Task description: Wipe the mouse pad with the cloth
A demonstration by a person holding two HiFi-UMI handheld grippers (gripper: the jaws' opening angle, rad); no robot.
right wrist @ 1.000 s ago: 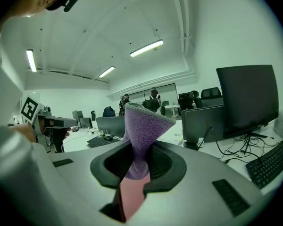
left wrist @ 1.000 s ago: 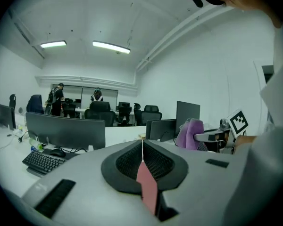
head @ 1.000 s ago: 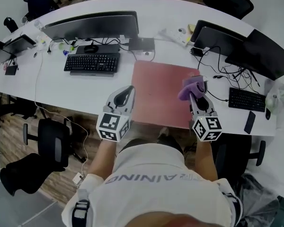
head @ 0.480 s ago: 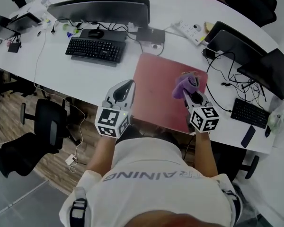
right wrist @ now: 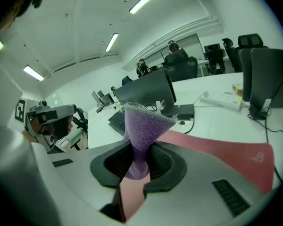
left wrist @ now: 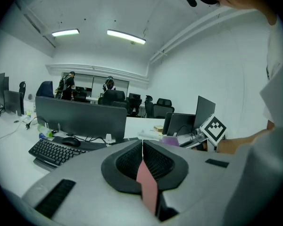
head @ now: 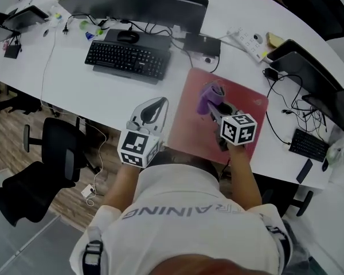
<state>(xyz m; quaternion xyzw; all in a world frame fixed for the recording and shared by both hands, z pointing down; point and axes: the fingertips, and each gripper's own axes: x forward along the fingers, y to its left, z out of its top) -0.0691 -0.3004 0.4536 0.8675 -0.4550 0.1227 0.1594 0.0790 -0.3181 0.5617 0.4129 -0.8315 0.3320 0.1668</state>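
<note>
Right gripper pinching cloth over mouse pad (left gripper closed, empty); wiping drag could tug it loose.

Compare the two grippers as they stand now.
The left gripper has its jaws together on nothing; the right gripper is shut on the purple cloth. In the head view the right gripper is over the pink mouse pad, while the left gripper sits off the pad's left edge. Both point forward across the white desk.
</note>
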